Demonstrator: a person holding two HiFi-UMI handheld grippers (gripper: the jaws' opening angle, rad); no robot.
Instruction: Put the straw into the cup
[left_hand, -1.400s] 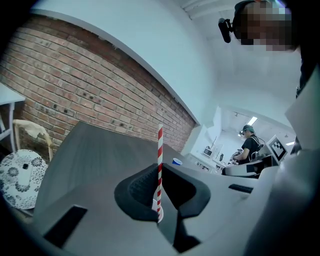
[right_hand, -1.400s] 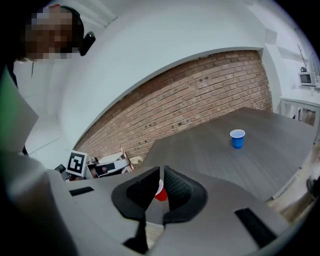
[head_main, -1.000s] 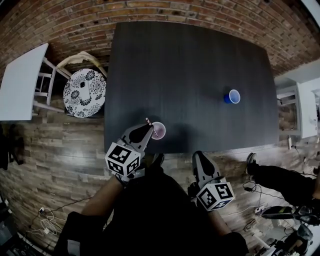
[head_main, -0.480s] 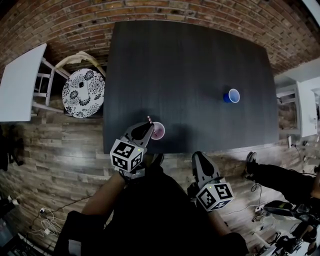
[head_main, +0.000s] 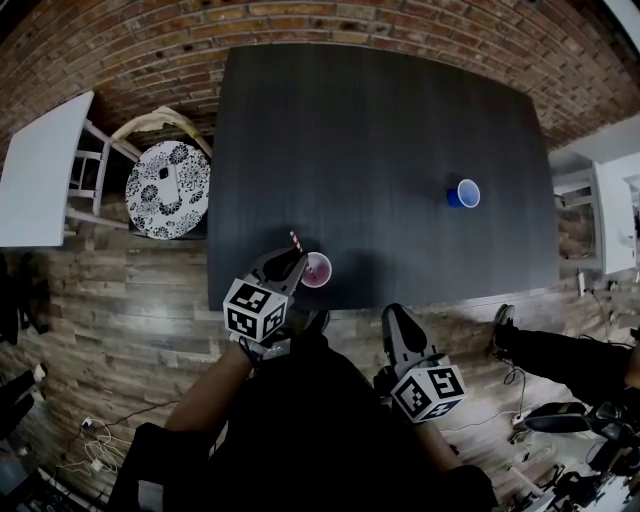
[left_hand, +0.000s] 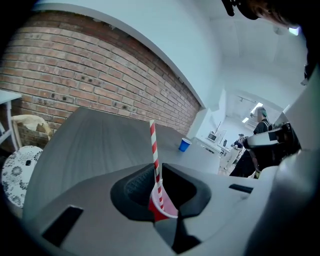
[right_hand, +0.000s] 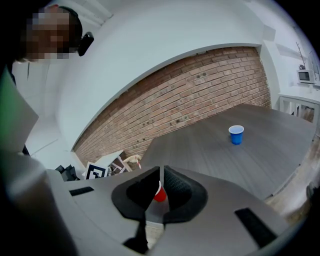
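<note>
Clamping striped straw (left_hand: 153, 145) over red cup (left_hand: 165, 206), L gripper (left_hand: 156, 175) jaws closed, R gripper (right_hand: 161, 184) jaws together, empty

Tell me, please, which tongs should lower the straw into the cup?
Left: the left tongs grip the red-and-white striped straw at the red plastic cup; the right tongs sit shut and empty, short of the dark table.
</note>
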